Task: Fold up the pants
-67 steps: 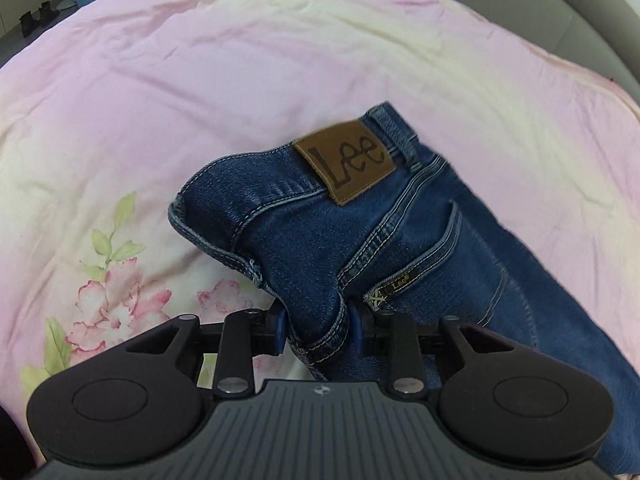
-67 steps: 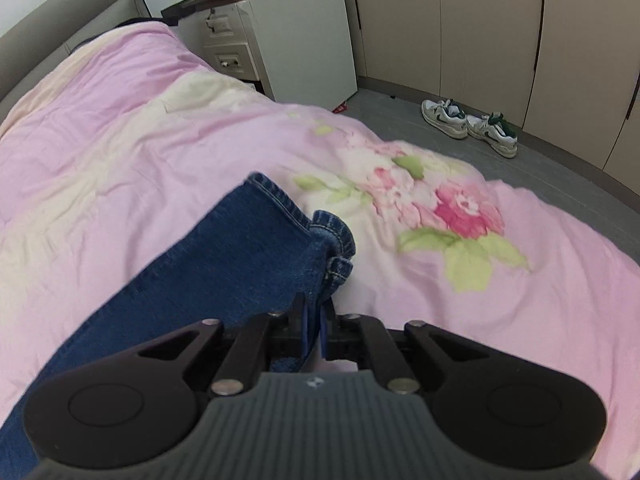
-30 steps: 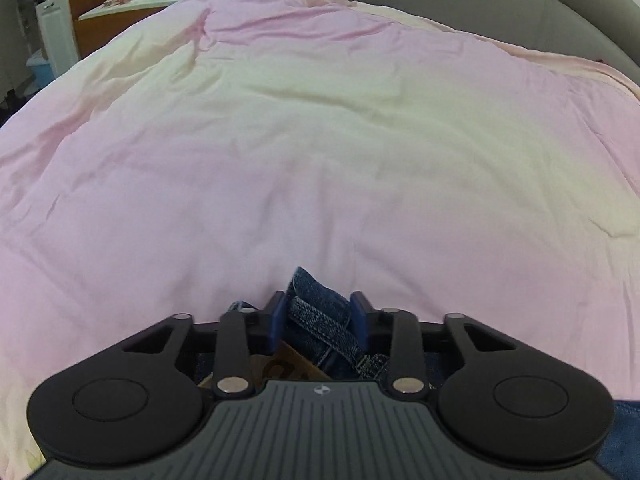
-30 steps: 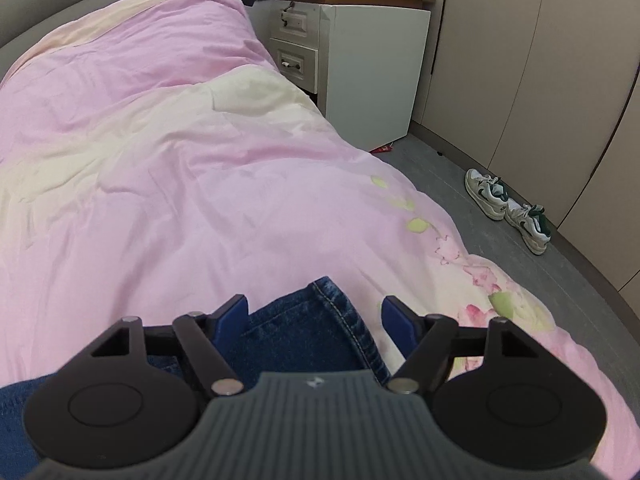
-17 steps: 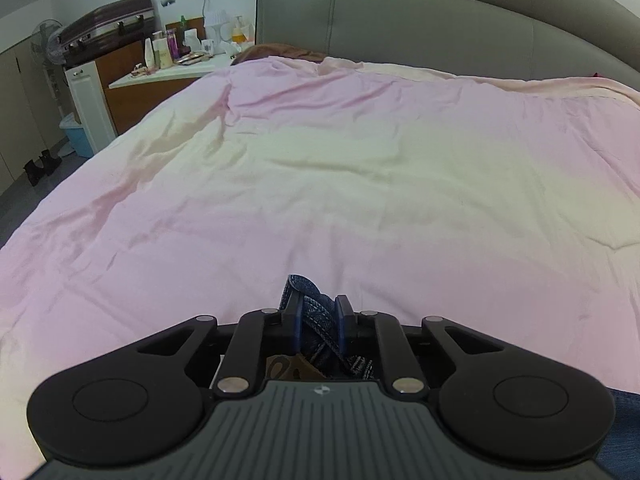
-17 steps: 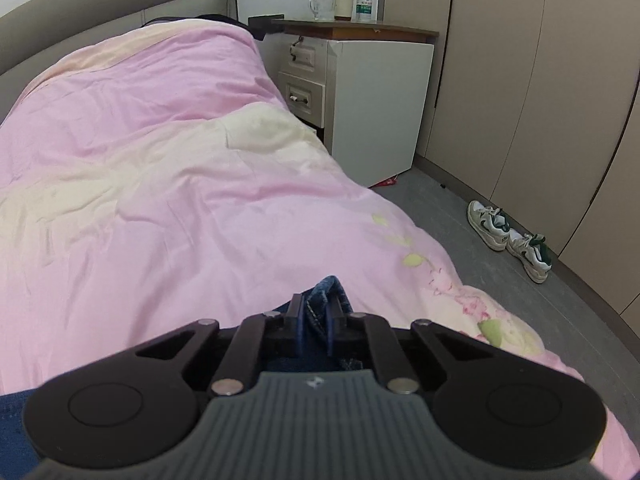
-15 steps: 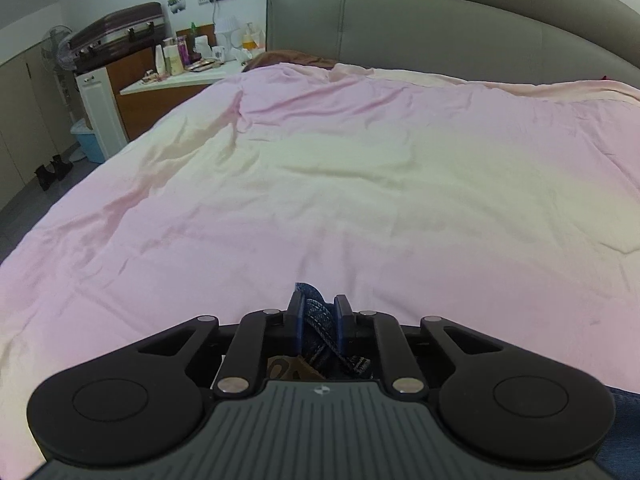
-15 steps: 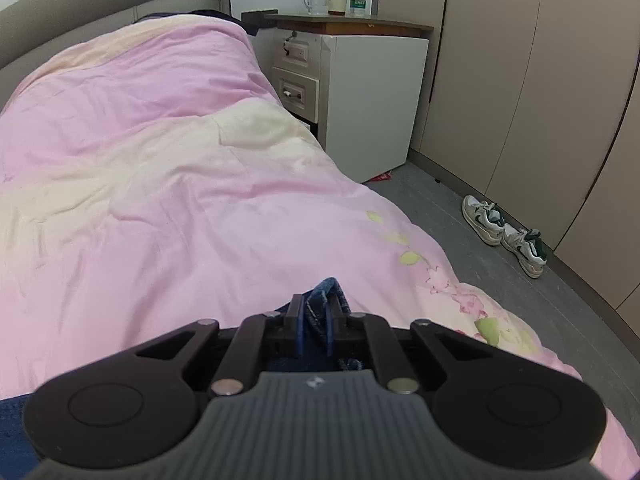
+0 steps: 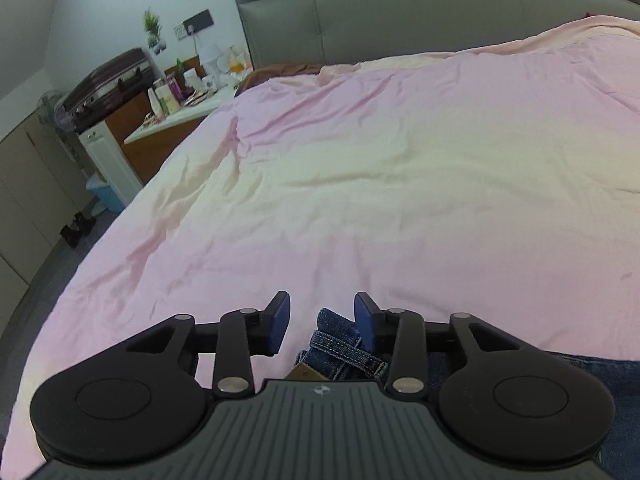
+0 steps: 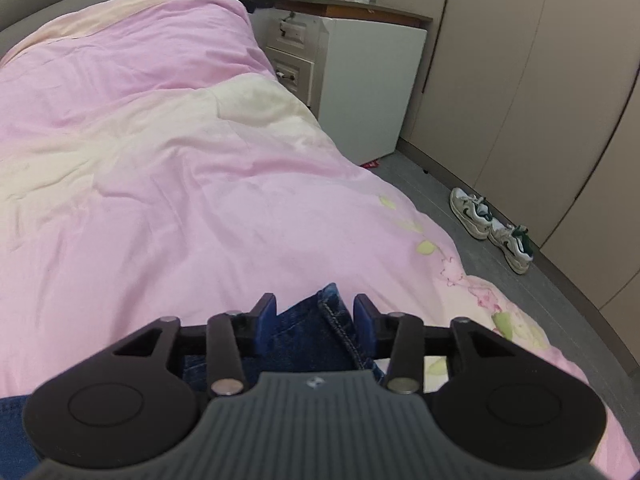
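Denim pants lie on the pink duvet, and your left gripper has its jaws opening around the waistband end: the belt-loop fold sits between the blue pads, close against the right-side one and clear of the other. Your right gripper is opening too, with the stitched hem edge of the pants between its pads and gaps visible on both sides, so neither tool clamps the fabric. White sneakers sit on the grey floor by the cabinets, well apart from the bed.
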A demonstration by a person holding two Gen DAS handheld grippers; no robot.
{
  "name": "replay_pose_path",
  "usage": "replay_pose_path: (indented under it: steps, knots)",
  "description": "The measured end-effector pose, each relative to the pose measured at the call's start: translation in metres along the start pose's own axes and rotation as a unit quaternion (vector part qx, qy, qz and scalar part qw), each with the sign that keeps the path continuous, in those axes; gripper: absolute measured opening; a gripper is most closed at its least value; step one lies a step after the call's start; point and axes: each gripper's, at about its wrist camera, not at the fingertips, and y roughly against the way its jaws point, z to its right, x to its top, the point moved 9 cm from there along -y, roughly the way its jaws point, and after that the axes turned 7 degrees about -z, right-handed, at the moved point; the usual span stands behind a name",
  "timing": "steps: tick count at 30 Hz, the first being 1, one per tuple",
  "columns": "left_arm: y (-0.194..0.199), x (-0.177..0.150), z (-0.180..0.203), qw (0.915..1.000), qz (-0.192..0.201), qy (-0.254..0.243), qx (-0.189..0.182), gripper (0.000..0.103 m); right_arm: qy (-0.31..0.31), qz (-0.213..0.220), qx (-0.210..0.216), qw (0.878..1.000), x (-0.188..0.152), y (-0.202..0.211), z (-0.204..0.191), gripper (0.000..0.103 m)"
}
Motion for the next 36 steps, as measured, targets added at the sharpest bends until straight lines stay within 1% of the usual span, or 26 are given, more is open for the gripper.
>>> replay_pose_path:
  steps: [3,5,7,9,12,13,15,17,19,20,21,23,24,25,28,29,31,32,33,34,35,36]
  knots:
    - [0.041,-0.009,0.01,0.9983,0.015,-0.035,-0.044,0.045,0.013,0.011,0.034,0.999,-0.007,0.029,-0.015,0.039]
    - [0.073,-0.022,0.021,0.9947,0.021,-0.068,-0.075,0.045,0.021,0.016,0.062,0.998,-0.017,0.053,-0.031,0.039]
    - [0.102,-0.039,0.032,0.9897,0.019,-0.096,-0.104,0.045,0.042,0.013,0.092,0.995,-0.03,0.076,-0.053,0.039]
    - [0.128,-0.063,0.046,0.9817,0.012,-0.13,-0.139,0.045,0.075,0.01,0.122,0.99,-0.049,0.103,-0.079,0.039]
    - [0.161,-0.104,0.07,0.9647,0.0,-0.187,-0.185,0.045,0.122,0.007,0.172,0.977,-0.08,0.145,-0.12,0.039]
    - [0.169,-0.118,0.079,0.9584,-0.007,-0.208,-0.196,0.045,0.139,0.003,0.193,0.971,-0.094,0.161,-0.136,0.039]
    - [0.183,-0.146,0.096,0.9479,-0.008,-0.238,-0.211,0.045,0.171,-0.007,0.234,0.957,-0.121,0.188,-0.165,0.039]
    - [0.188,-0.169,0.111,0.9396,-0.013,-0.26,-0.222,0.046,0.206,-0.013,0.263,0.942,-0.15,0.212,-0.193,0.038]
    - [0.187,-0.188,0.124,0.9336,-0.015,-0.278,-0.226,0.05,0.242,-0.018,0.29,0.926,-0.184,0.235,-0.222,0.038]
    - [0.186,-0.198,0.128,0.9316,-0.013,-0.285,-0.225,0.051,0.255,-0.021,0.305,0.917,-0.201,0.245,-0.234,0.037]
    - [0.185,-0.209,0.135,0.9287,-0.01,-0.297,-0.222,0.052,0.266,-0.026,0.317,0.91,-0.218,0.253,-0.246,0.032]
    - [0.178,-0.223,0.144,0.9225,-0.005,-0.327,-0.205,0.053,0.282,-0.038,0.34,0.896,-0.251,0.265,-0.266,0.027]
    - [0.176,-0.23,0.15,0.9198,-0.006,-0.34,-0.196,0.053,0.29,-0.042,0.349,0.89,-0.266,0.269,-0.275,0.027]
    - [0.171,-0.233,0.154,0.9183,-0.012,-0.348,-0.188,0.053,0.297,-0.047,0.356,0.885,-0.283,0.273,-0.286,0.027]
    - [0.153,-0.236,0.16,0.9176,-0.037,-0.363,-0.158,0.052,0.306,-0.07,0.374,0.873,-0.323,0.279,-0.313,0.027]
    - [0.148,-0.235,0.16,0.9176,-0.042,-0.365,-0.152,0.05,0.311,-0.073,0.377,0.87,-0.333,0.28,-0.322,0.027]
    - [0.142,-0.23,0.156,0.9183,-0.044,-0.364,-0.15,0.038,0.331,-0.073,0.379,0.861,-0.35,0.283,-0.34,0.027]
    - [0.138,-0.227,0.154,0.9193,-0.046,-0.361,-0.15,0.02,0.347,-0.071,0.381,0.854,-0.358,0.282,-0.349,0.027]
    - [0.136,-0.224,0.151,0.9201,-0.047,-0.356,-0.156,0.009,0.367,-0.067,0.383,0.845,-0.364,0.284,-0.359,0.027]
    - [0.136,-0.221,0.149,0.9195,-0.044,-0.351,-0.171,0.004,0.387,-0.06,0.386,0.835,-0.371,0.286,-0.367,0.027]
    - [0.138,-0.216,0.146,0.919,-0.035,-0.349,-0.18,0.002,0.409,-0.049,0.391,0.823,-0.377,0.289,-0.375,0.027]
    - [0.139,-0.21,0.143,0.9198,-0.025,-0.348,-0.18,0.001,0.428,-0.039,0.395,0.812,-0.382,0.292,-0.382,0.027]
